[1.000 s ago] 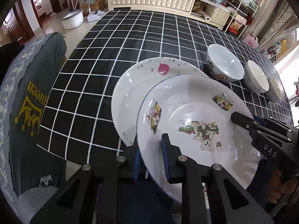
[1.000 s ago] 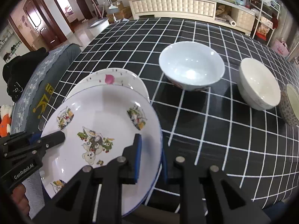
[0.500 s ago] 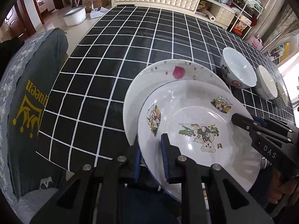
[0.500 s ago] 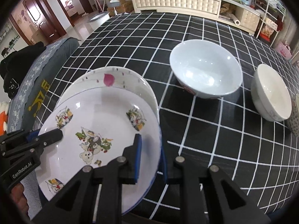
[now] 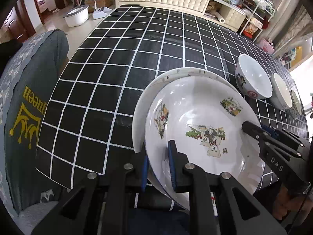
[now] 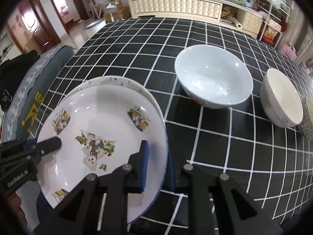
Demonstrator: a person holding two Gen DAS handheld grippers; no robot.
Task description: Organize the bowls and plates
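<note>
- Left gripper (image 5: 157, 163) is seen clamped on the near-left rim of the cartoon plate (image 5: 197, 117), one blue pad above the rim and one beneath it.
- Right gripper (image 6: 157, 165) is likewise closed on the opposite rim of the same plate, so the plate is carried between both.
- The cartoon plate is held over a plain white plate (image 5: 156, 84), which lies on the checked desk (image 5: 117, 68) near its front edge; whether the two plates touch cannot be told.
- The held plate is judged to be glazed ceramic: stiff, fairly heavy, slippery and breakable, so it is best taken by the rim on two opposite sides and set down gently.
- A large white bowl (image 6: 213, 82) stands on the desk to the right of the plates and is seen to be empty.
- A smaller cream bowl (image 6: 281, 101) stands just beside it, also empty.
- A patterned vessel (image 6: 308, 121) at the far right edge is cut off by the frame, and its contents cannot be made out.
- Both bowls are judged equally fragile and smooth, best gripped at the rim wall.
</note>
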